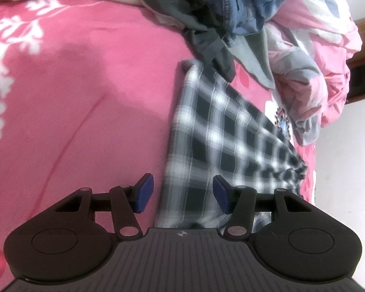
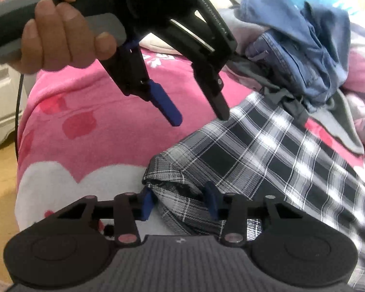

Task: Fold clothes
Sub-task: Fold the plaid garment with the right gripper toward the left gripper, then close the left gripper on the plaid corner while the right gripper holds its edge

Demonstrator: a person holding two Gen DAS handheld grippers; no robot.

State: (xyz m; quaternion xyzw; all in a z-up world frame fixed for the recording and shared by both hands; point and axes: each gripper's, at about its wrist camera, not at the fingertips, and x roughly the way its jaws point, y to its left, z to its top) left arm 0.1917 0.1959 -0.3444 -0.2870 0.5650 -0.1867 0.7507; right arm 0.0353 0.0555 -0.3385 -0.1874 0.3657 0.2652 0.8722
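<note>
A black-and-white plaid shirt lies folded on the pink bed cover; it also shows in the right wrist view. My left gripper is open and empty, hovering above the shirt's near edge. It also shows in the right wrist view, held in a hand above the shirt's far edge. My right gripper is open, its blue pads either side of a bunched fold of the shirt at its near corner.
A heap of unfolded clothes, with blue denim and grey garments, lies behind the shirt; the denim shows in the right wrist view. A crumpled pink quilt sits at the right. White furniture stands beside the bed.
</note>
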